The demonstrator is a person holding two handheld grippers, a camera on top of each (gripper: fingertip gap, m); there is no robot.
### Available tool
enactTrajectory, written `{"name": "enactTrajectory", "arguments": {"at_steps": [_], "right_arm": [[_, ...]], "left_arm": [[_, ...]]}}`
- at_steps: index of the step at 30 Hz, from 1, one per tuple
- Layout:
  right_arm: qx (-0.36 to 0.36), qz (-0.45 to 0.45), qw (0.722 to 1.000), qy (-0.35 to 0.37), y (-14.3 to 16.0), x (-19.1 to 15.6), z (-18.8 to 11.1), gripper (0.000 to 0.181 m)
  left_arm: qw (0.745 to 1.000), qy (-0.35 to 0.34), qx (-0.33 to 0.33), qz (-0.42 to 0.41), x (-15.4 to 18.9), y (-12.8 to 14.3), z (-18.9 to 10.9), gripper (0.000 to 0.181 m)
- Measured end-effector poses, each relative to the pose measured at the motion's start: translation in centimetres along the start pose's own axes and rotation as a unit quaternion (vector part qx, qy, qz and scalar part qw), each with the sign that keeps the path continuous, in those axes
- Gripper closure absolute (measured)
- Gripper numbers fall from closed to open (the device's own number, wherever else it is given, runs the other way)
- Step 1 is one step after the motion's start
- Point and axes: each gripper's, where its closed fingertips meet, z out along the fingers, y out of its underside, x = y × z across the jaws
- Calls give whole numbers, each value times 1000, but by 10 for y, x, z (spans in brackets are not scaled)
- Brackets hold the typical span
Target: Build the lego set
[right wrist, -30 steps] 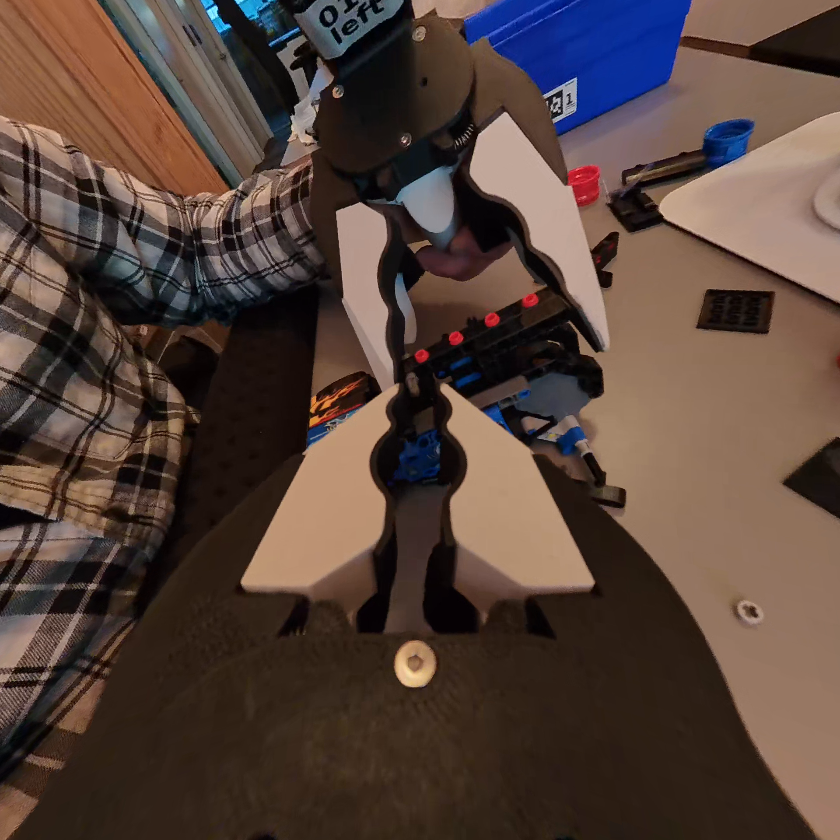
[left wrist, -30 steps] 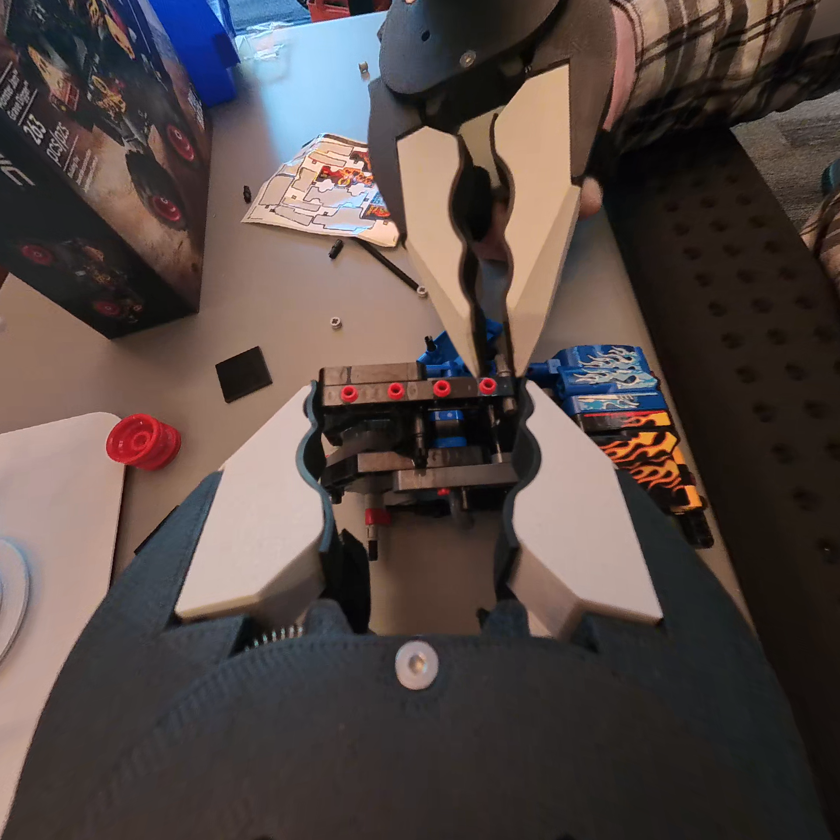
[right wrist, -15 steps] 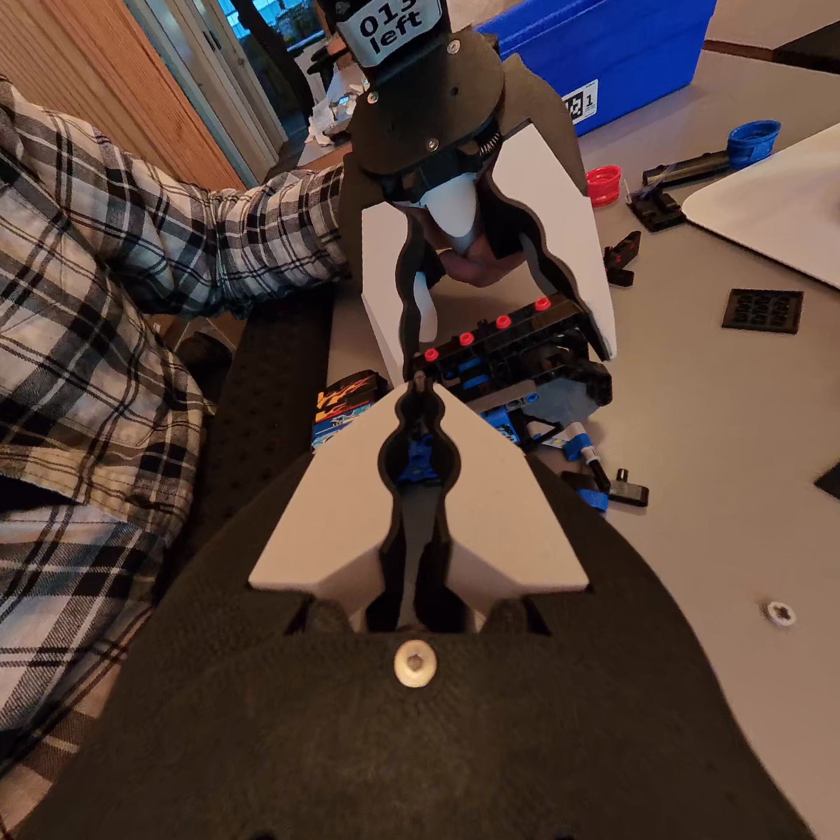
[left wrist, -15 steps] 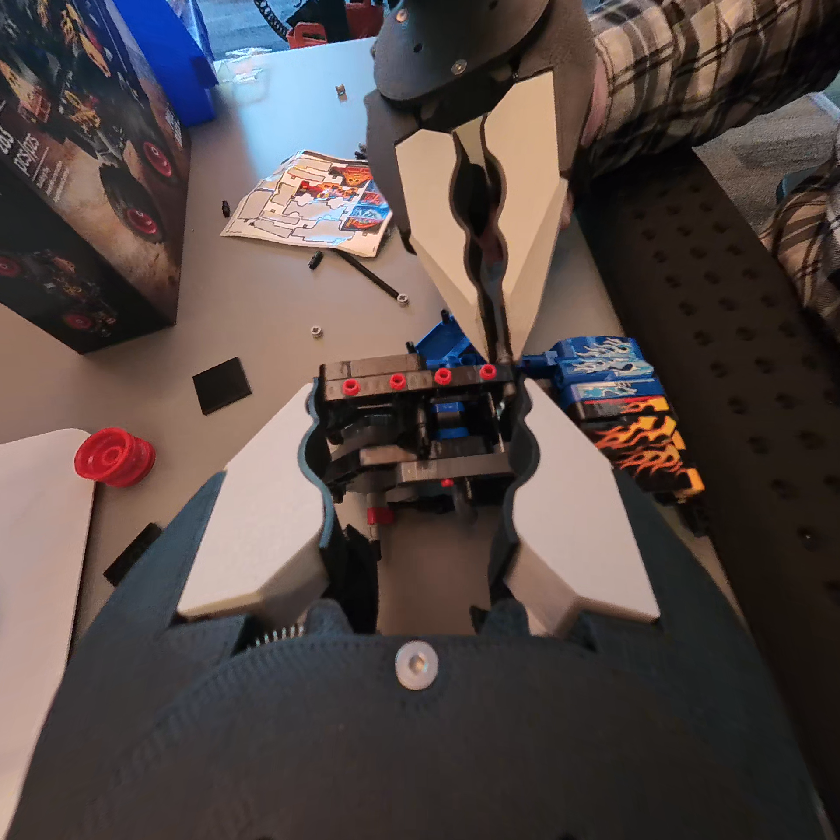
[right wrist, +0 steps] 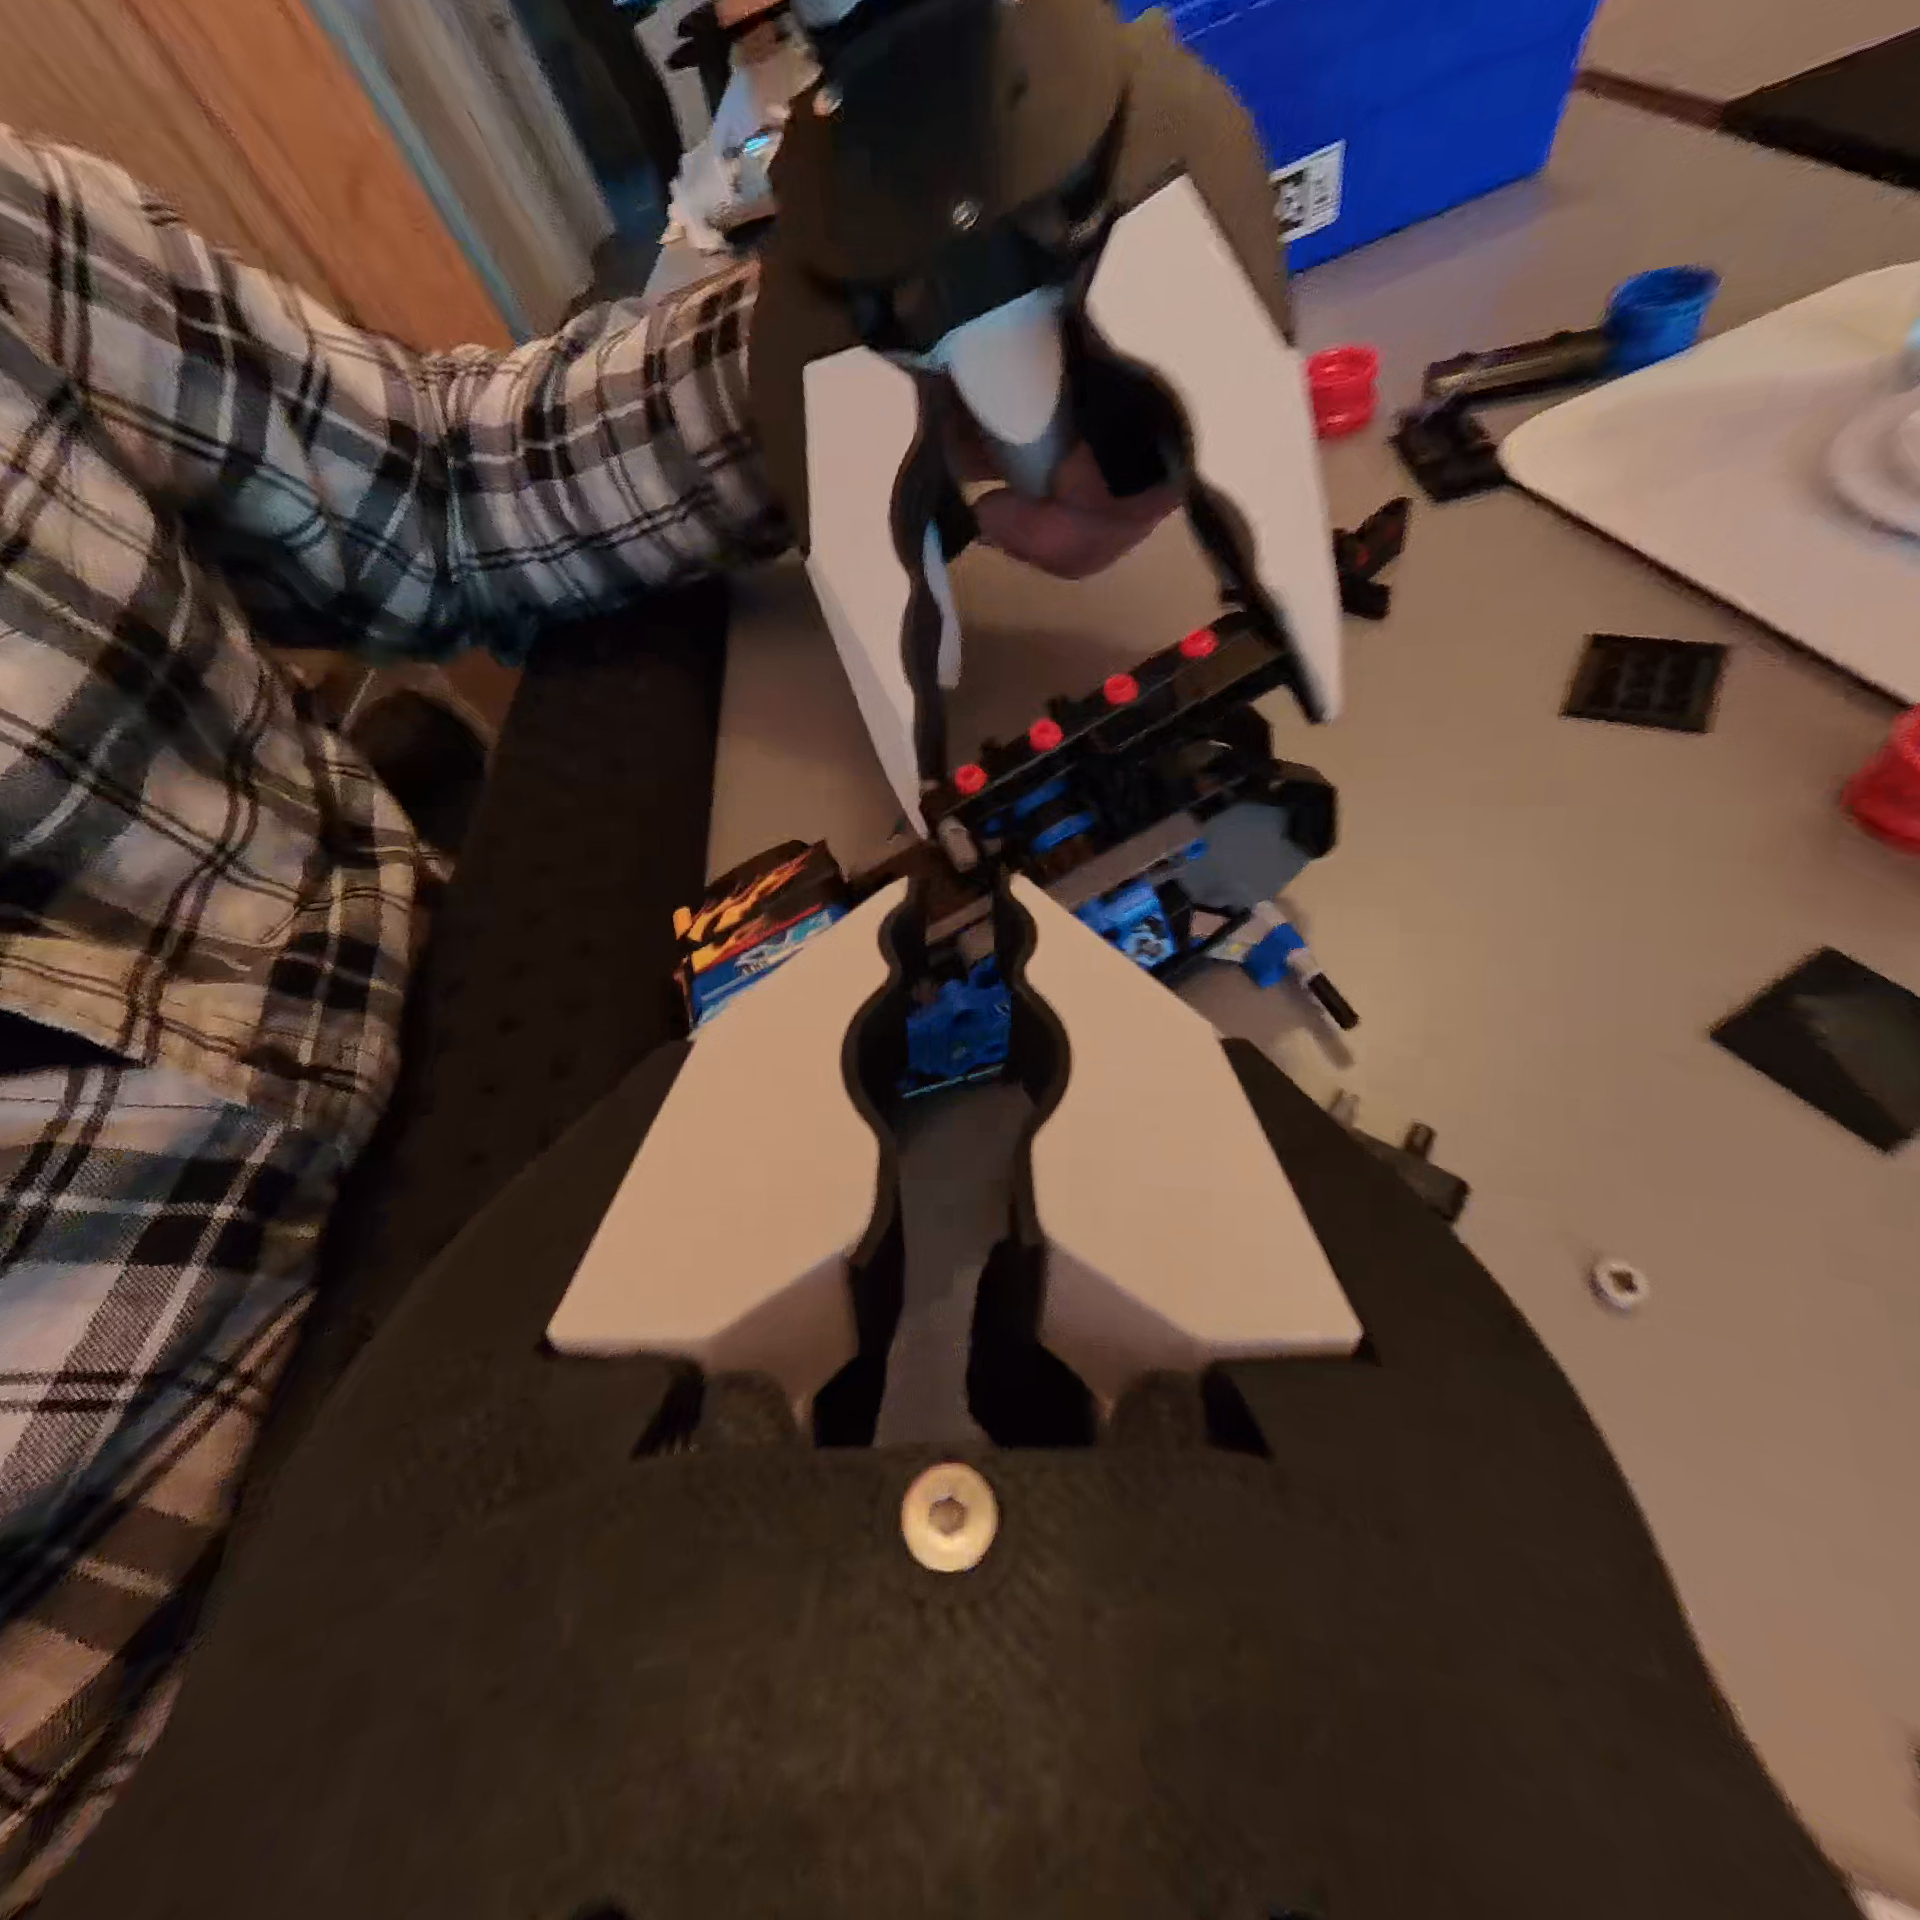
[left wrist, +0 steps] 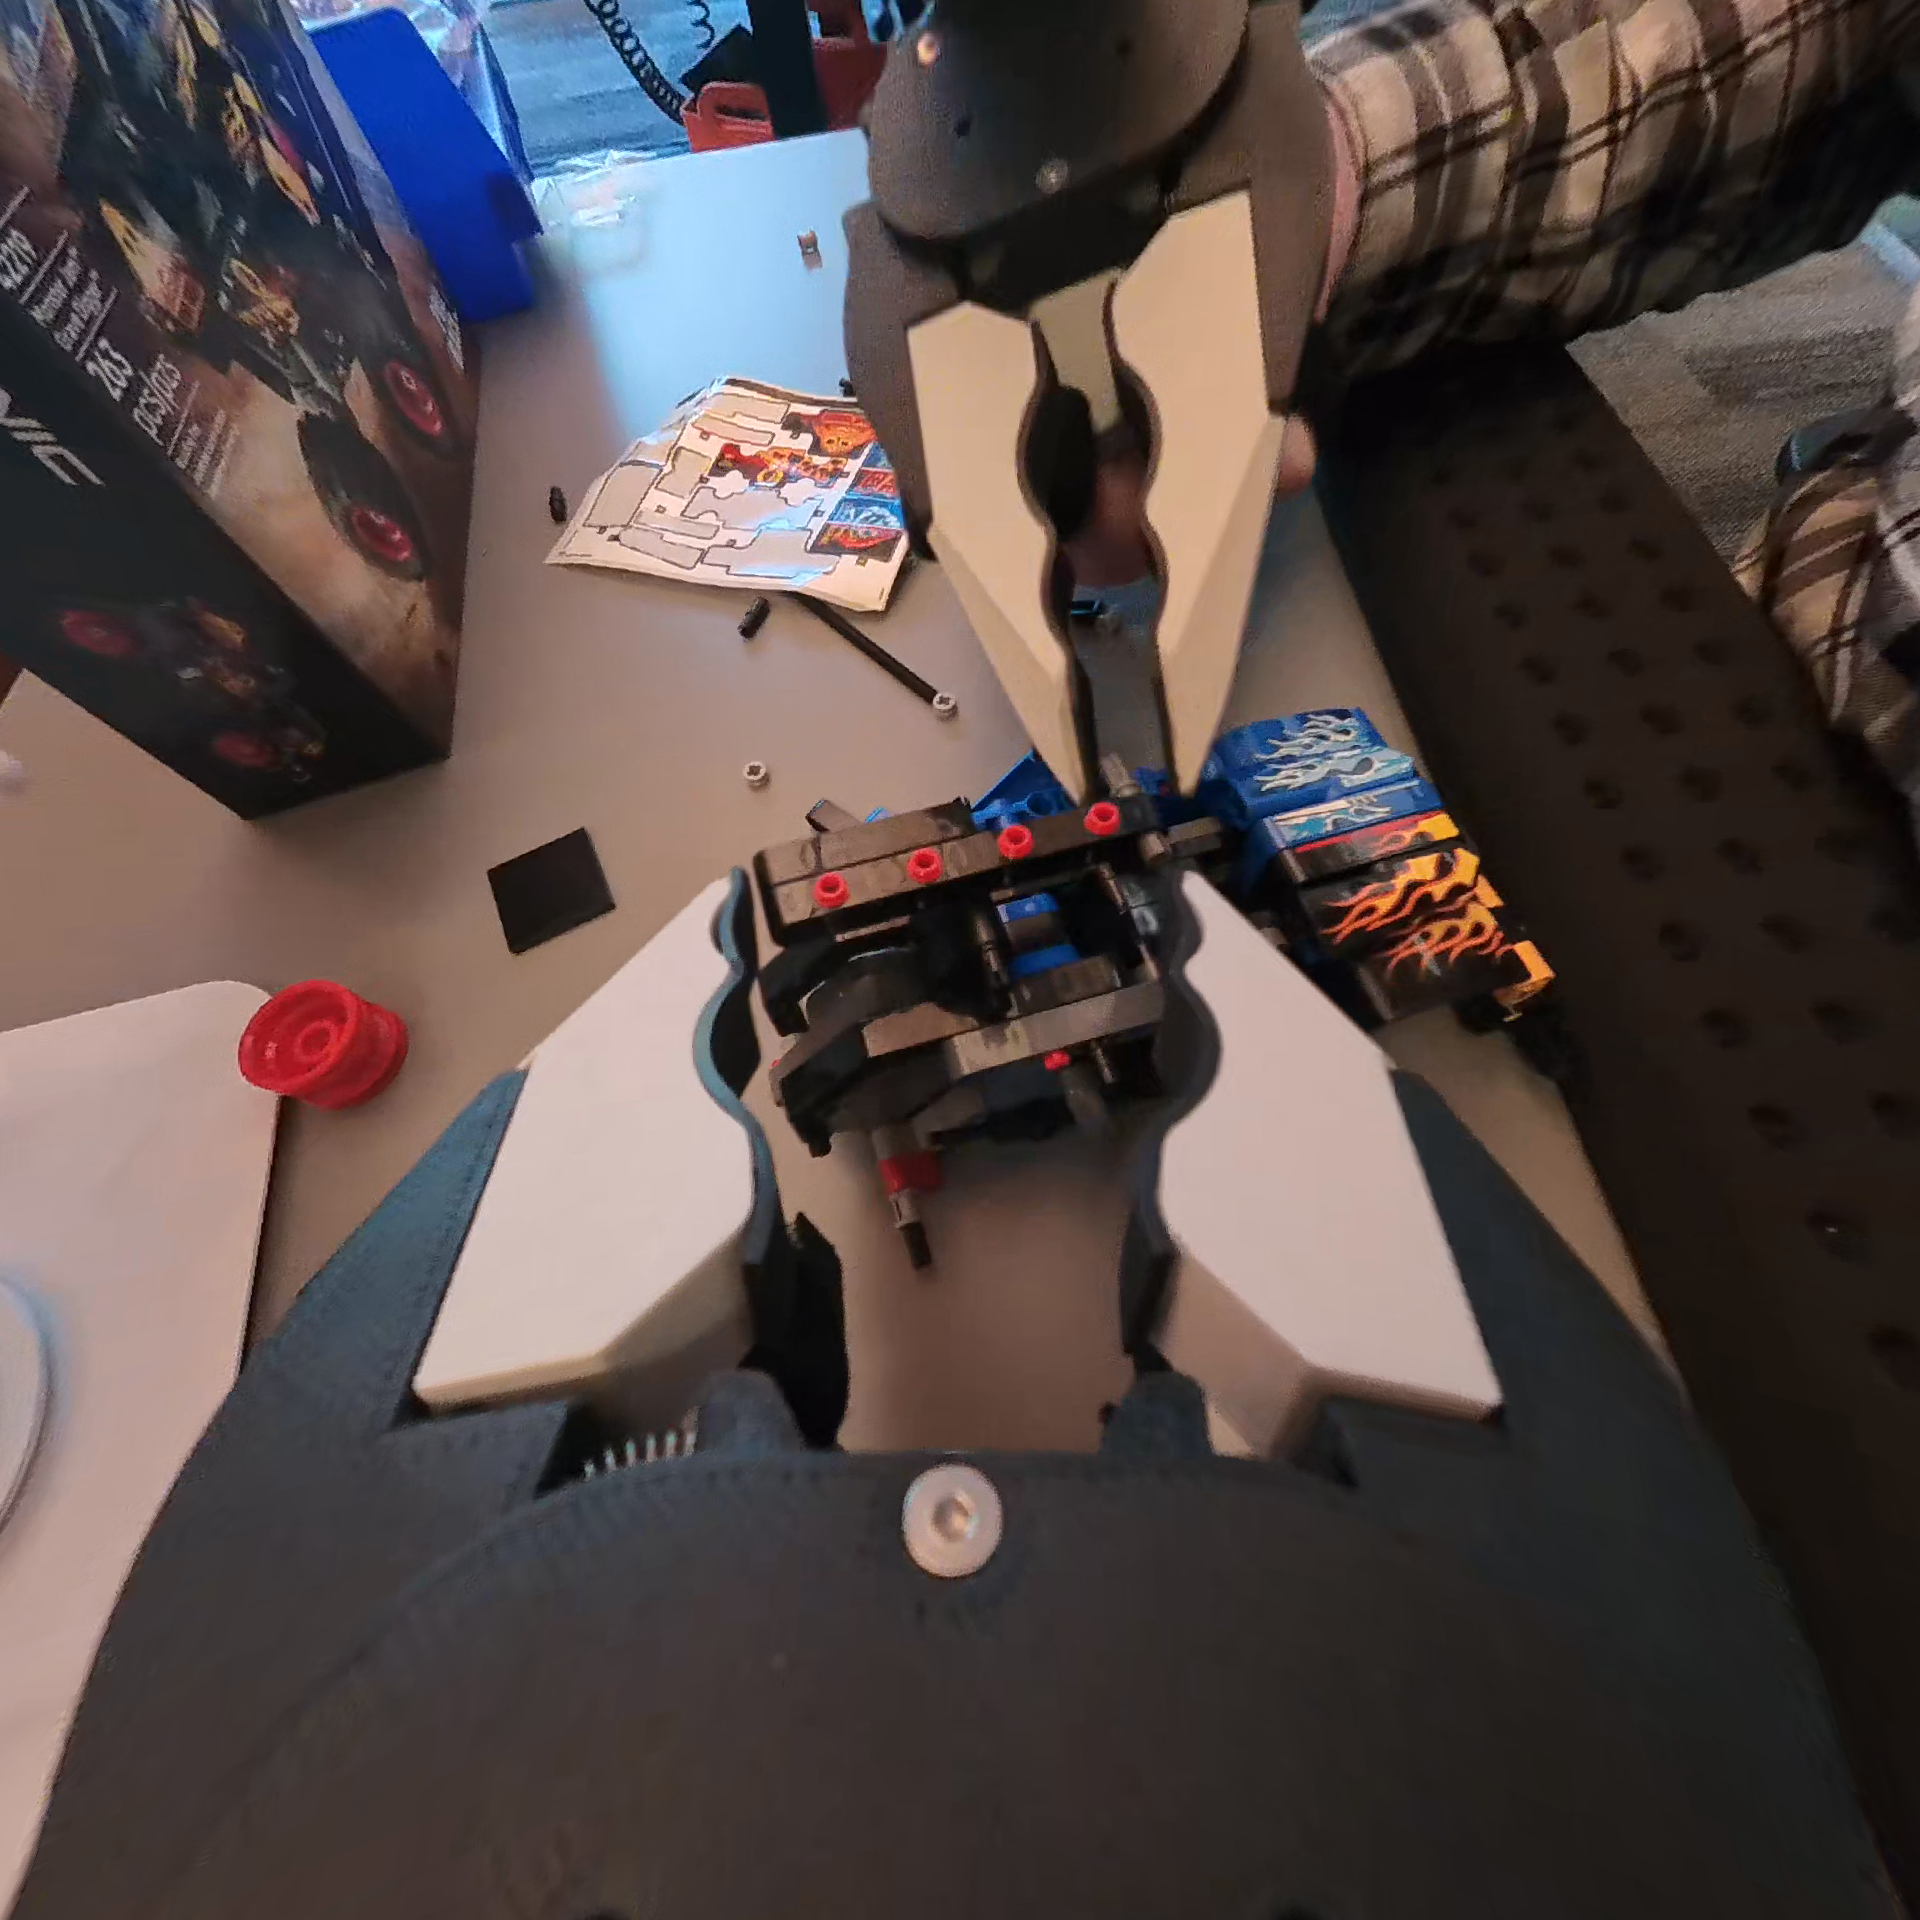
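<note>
While the left gripper (left wrist: 956, 904) pinches the black chassis (left wrist: 966, 966) on the table (left wrist: 644, 717), the right gripper (left wrist: 1132, 774), fingers slightly apart, hovers at its end pin; red wheel hub (left wrist: 320, 1042) and flame panels (left wrist: 1392, 904) remain unattached, so much seems left.

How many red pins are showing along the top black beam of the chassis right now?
4, in a row along the top black beam: the far-left red pin, the second pin, the third pin, and the last pin beside the right gripper. Others may be hidden underneath.
</note>
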Motion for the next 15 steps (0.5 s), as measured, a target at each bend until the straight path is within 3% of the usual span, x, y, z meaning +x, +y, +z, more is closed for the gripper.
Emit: {"name": "enactTrajectory", "arguments": {"at_steps": [7,15], "right_arm": [[6,-11,1000,-13,-8,0,8,177],[-4,-42,999,1,-7,-5,14,179]], "left_arm": [[1000,-23,-18,8,5,0,10,89],[999,-39,-12,16,2,0,12,99]]}}
